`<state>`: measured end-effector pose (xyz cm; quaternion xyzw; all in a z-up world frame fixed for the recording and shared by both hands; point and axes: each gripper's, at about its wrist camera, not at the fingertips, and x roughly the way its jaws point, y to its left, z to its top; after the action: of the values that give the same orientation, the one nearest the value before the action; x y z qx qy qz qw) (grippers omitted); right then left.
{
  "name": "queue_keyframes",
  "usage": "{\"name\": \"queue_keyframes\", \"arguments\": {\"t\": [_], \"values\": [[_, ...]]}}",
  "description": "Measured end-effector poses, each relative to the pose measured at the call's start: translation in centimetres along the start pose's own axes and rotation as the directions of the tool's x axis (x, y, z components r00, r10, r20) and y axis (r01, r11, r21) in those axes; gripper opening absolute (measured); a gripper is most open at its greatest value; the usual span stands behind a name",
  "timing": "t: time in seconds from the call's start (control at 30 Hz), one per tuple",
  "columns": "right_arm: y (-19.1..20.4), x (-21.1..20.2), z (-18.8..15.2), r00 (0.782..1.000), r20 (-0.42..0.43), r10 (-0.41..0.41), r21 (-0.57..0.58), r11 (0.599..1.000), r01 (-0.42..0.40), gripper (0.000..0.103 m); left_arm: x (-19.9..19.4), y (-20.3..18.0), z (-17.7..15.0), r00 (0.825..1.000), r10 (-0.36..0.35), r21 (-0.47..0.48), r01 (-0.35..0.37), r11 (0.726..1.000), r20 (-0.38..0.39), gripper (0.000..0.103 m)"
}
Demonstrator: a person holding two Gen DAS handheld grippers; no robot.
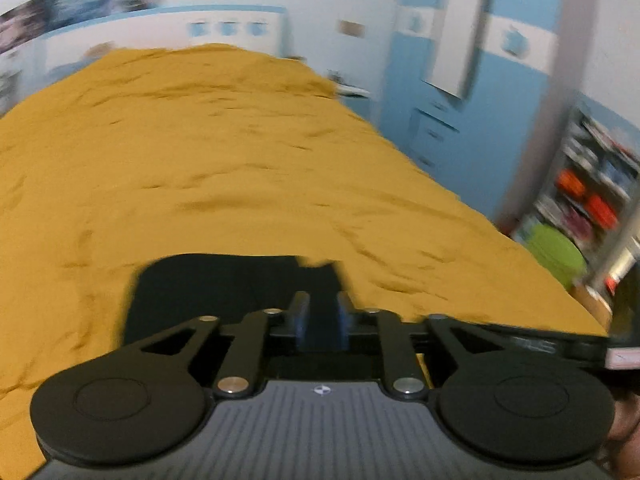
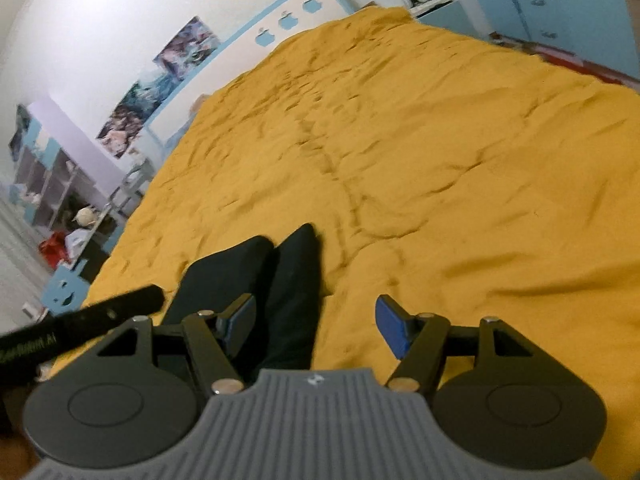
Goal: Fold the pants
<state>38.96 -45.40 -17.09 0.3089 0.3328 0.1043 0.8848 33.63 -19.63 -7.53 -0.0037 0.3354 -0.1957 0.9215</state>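
Folding soft black pants on the yellow bed

Lying near the bed's [image 2: 440, 140] near edge, the black pants [image 1: 224, 292] look partly folded into a flat dark block, two rounded folds pointing up the bed in the right wrist view. Left hand-held gripper [image 1: 322, 320] stands narrow over the cloth; whether its pads pinch fabric I cannot tell. Right hand-held gripper [image 2: 316, 328] gapes wide, gripping nothing. Judging by the drape, the cloth is light, limp and non-slippery; grip it at a folded edge or corner.
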Motion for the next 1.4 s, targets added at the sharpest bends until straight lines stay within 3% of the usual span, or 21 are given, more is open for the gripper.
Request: {"name": "queue_keyframes", "arguments": {"t": [0.17,0.3,0.4,0.53,0.63,0.67,0.7,0.77,0.83,0.93,1.03,1.17,1.33,1.4], "values": [[1.4,2.6,-0.4,0.994,-0.06,0.088,0.024,0.996,-0.086,0.062,-0.9,9.6,-1.2,0.994,0.089,-0.217,-0.102,0.971,-0.069,0.037],[2.5,4.1,-0.7,0.987,-0.082,0.14,0.049,0.99,-0.136,0.06,-0.7,14.3,-3.1,0.99,0.071,-0.343,-0.109,0.933,-0.123,0.04],[3.7,5.4,-0.9,0.988,-0.109,0.108,0.035,0.994,-0.105,0.06,-0.1,15.9,-4.6,0.988,0.028,-0.404,-0.088,0.91,-0.153,0.041],[4.3,7.2,-1.6,0.985,-0.141,0.103,0.029,0.995,-0.1,0.06,0.7,16.7,-5.4,0.989,-0.027,-0.428,-0.038,0.903,-0.146,0.047],[5.0,8.4,-2.1,0.98,-0.169,0.106,0.005,0.994,-0.107,0.047,1.0,17.1,-5.5,0.988,-0.075,-0.446,0.007,0.895,-0.135,0.055],[5.3,8.6,-2.2,0.982,-0.168,0.089,-0.014,0.996,-0.093,0.036,1.2,17.3,-5.6,0.987,-0.095,-0.46,0.023,0.887,-0.133,0.056],[5.4,8.8,-2.3,0.983,-0.168,0.079,-0.023,0.996,-0.084,0.017,1.2,17.4,-6.0,0.985,-0.11,-0.474,0.036,0.88,-0.131,0.056],[5.3,8.8,-2.2,0.982,-0.165,0.092,-0.012,0.995,-0.095,0.006,1.4,17.9,-6.1,0.983,-0.133,-0.498,0.051,0.866,-0.129,0.056],[6.0,7.9,-1.5,0.983,-0.123,0.139,0.001,0.99,-0.14,0.005,1.4,18.1,-6.1,0.982,-0.148,-0.51,0.066,0.858,-0.122,0.056],[7.3,6.0,-0.5,0.979,-0.084,0.186,-0.032,0.981,-0.19,0.005,1.4,17.8,-5.8,0.979,-0.172,-0.508,0.094,0.856,-0.108,0.056],[6.9,4.2,0.3,0.981,-0.067,0.18,-0.059,0.981,-0.184,0.005,1.7,16.9,-5.6,0.975,-0.199,-0.496,0.126,0.859,-0.098,0.056],[5.1,3.2,0.6,0.985,-0.072,0.156,-0.047,0.986,-0.159,0.005,2.2,14.5,-5.1,0.976,-0.196,-0.424,0.139,0.895,-0.095,0.062],[2.5,4.6,-0.1,0.992,-0.117,0.049,-0.049,0.997,-0.055,0.006,2.8,12.3,-5.1,0.984,-0.135,-0.332,0.091,0.939,-0.113,0.069],[2.3,6.4,-0.7,0.986,-0.164,-0.037,-0.102,0.995,0.021,0.005,3.0,11.7,-5.2,0.984,-0.096,-0.287,0.05,0.957,-0.149,0.069]]}}
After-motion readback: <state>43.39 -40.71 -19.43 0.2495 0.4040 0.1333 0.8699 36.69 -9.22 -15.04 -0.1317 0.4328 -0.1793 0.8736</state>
